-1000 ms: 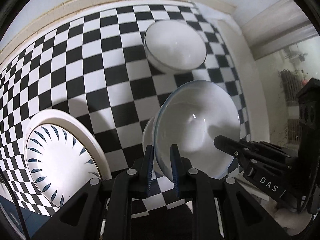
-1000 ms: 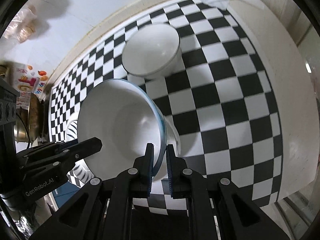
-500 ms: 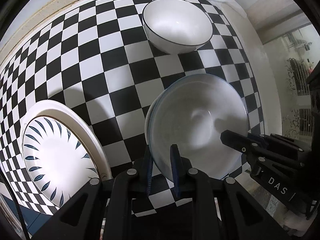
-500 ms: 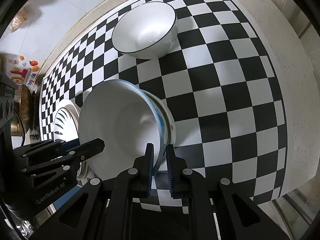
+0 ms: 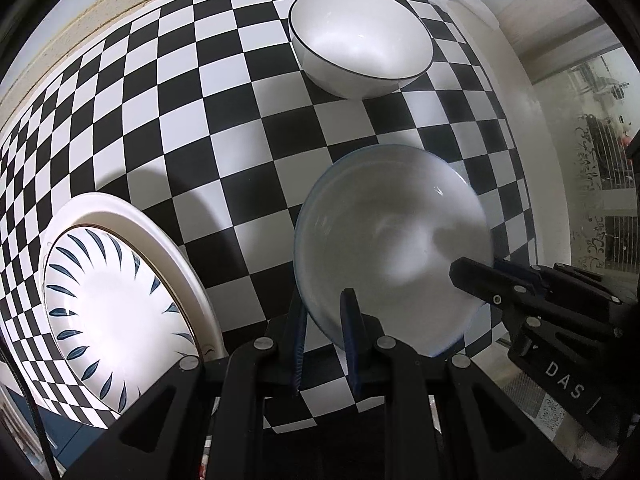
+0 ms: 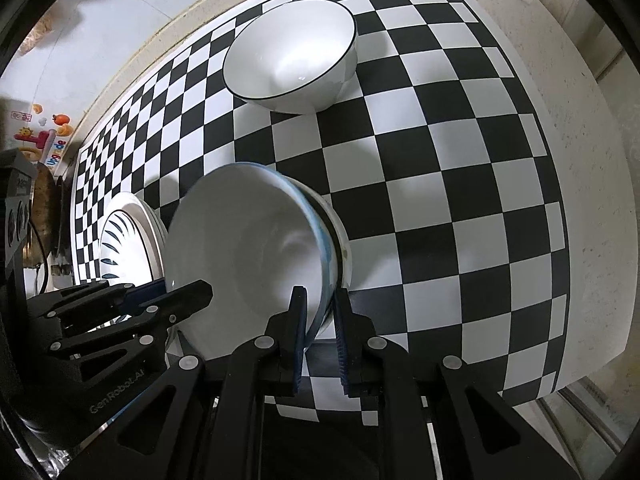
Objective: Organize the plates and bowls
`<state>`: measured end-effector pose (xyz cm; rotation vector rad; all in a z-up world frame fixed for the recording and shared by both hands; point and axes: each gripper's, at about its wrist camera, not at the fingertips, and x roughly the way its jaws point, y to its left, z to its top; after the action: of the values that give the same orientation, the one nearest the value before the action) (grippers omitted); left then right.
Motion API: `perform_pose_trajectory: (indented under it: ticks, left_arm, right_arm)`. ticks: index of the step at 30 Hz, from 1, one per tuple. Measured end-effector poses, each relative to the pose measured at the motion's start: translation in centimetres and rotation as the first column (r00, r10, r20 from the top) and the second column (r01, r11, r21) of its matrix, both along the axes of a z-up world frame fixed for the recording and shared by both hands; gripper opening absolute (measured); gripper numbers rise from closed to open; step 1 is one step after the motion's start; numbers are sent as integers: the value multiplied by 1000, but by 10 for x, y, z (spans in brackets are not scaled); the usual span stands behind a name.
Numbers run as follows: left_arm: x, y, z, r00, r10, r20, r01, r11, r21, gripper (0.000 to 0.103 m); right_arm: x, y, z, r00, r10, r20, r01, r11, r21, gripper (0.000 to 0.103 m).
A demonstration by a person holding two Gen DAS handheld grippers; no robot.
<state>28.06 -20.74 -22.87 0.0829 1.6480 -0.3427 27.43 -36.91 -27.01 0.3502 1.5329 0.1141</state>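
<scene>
Left wrist view: the left tool (image 5: pixel 323 320) is clamped on the near rim of the blue-rimmed bowl (image 5: pixel 392 248), one finger outside the wall and one inside. The bowl is tilted, its opening turned toward the camera, above the checkered counter (image 5: pixel 192 128). The right tool (image 5: pixel 476 276) enters from the right and grips the opposite side of the same rim. A second white bowl (image 5: pixel 360 46) with a thin dark rim stands upright farther back, well apart from the held bowl. At lower left a plate with blue leaf marks (image 5: pixel 108 304) lies inside a larger white plate (image 5: pixel 172 248), near the counter's edge.

Right wrist view: the right tool (image 6: pixel 320 328) is clamped on the blue-rimmed bowl (image 6: pixel 248 256) at its near rim, the wall passing between the two fingers. The left tool (image 6: pixel 180 298) holds the rim from the left side. Behind the held bowl another white edge shows; it appears to be a further dish nested against it, but the view does not settle this. The dark-rimmed bowl (image 6: pixel 288 56) sits upright on the checkered counter (image 6: pixel 440 160) beyond. The leaf-marked plate (image 6: pixel 120 248) lies to the left, partly hidden by the held bowl.
</scene>
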Motion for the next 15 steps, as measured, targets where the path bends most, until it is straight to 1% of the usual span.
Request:
perform_pose_trajectory:
  ticks: [3,7,11,15]
  left_arm:
    - [-1,-2,0,1000,-6,7,6,1000,9,15]
    - [-2,-4,0,1000,-10,13,10,1000,13,15]
    - [-6,-2,7,999,-11,33,10,1000,15,15]
    - [-10,4,24,997,-6,82,4,1000,18,15]
  right_arm:
    - [1,3,0,1000,11,-12,-12,1000,-13,17]
    - [-1,6,1,1000,21,-5,-22,999,-27,17]
    - [-3,13,8,998,49,25,-46,995,-84,17]
    - [-7,16,18,996,66,67,-56,988,-146,17]
